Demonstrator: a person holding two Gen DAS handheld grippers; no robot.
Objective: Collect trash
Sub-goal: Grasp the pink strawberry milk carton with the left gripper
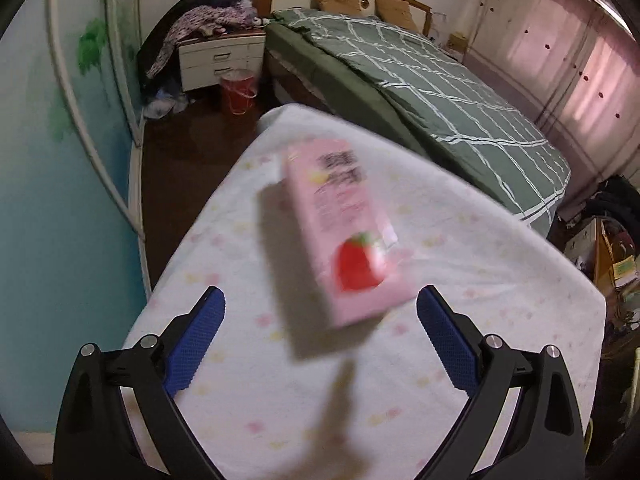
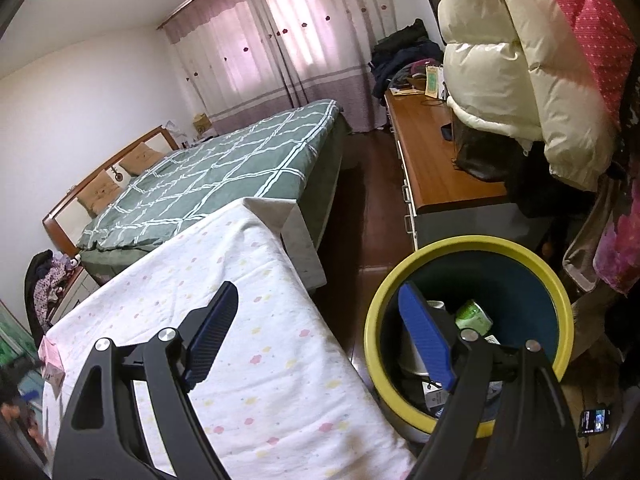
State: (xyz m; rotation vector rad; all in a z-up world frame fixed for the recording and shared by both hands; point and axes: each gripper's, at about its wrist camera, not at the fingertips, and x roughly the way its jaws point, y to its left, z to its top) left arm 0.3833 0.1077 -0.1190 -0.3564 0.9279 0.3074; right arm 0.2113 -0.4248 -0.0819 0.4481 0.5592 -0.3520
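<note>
A pink strawberry drink carton (image 1: pixel 340 232) stands blurred on the white flowered tablecloth (image 1: pixel 500 300), just beyond and between the fingers of my left gripper (image 1: pixel 320 312), which is open and not touching it. The carton also shows at the far left of the right wrist view (image 2: pixel 50 360). My right gripper (image 2: pixel 316 312) is open and empty, its right finger (image 2: pixel 424 336) over the yellow-rimmed bin (image 2: pixel 560 304). The bin holds a green packet (image 2: pixel 474 314) and other trash.
A bed with a green checked cover (image 1: pixel 420 76) lies beyond the table. A red bucket (image 1: pixel 238 90) stands by a white nightstand (image 1: pixel 216 56). A wooden dresser (image 2: pixel 436 152) and hanging coats (image 2: pixel 520 60) stand right of the bin. A phone (image 2: pixel 595 421) lies on the floor.
</note>
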